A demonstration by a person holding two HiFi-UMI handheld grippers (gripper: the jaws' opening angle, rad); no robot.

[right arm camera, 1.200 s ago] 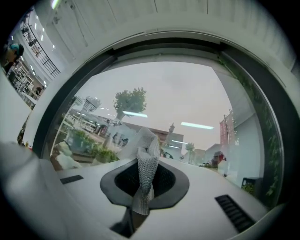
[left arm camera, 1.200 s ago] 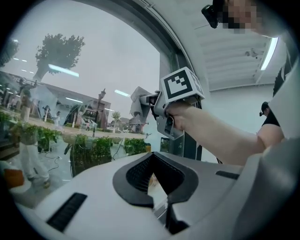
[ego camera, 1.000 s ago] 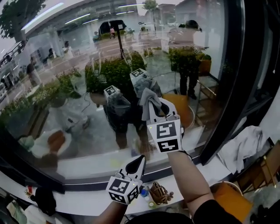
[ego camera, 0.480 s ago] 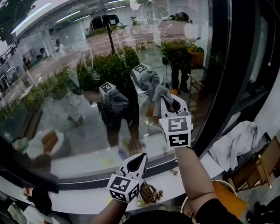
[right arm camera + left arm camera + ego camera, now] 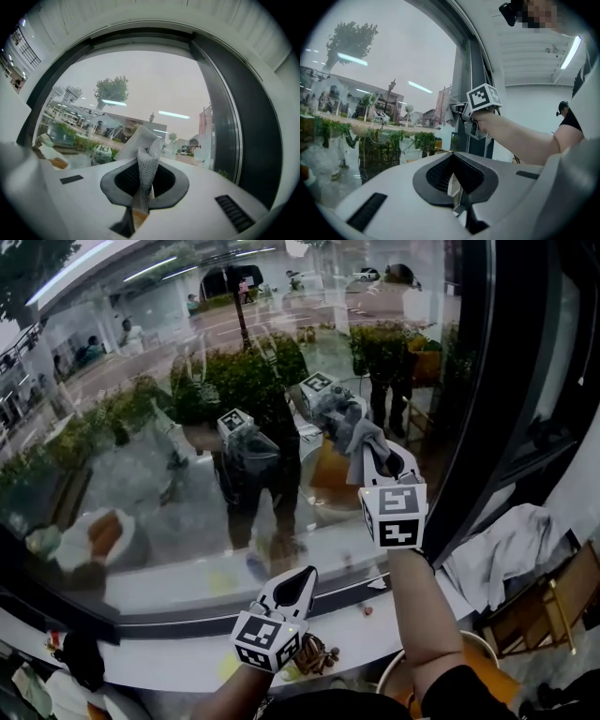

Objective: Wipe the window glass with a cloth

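A grey cloth [image 5: 359, 435] is bunched in my right gripper [image 5: 380, 463], which is shut on it and holds it against the window glass [image 5: 141, 427] at the pane's right side, close to the dark frame [image 5: 487, 381]. In the right gripper view the cloth [image 5: 141, 150] stands up from between the jaws of the right gripper [image 5: 143, 190], with the glass [image 5: 140, 84] just beyond. My left gripper [image 5: 304, 577] hangs low over the sill, shut and holding nothing. In the left gripper view it [image 5: 457, 187] points up at the right gripper's marker cube [image 5: 483, 97].
A white sill [image 5: 169, 652] runs below the glass with a small brown object [image 5: 317, 652] and bits of litter on it. A white cloth [image 5: 506, 554] lies at the right beside a wooden chair [image 5: 562, 606]. Reflections of both grippers show in the glass.
My right gripper has slid the cloth to the right across the glass, closer to the dark frame. The left gripper has stayed low by the sill.
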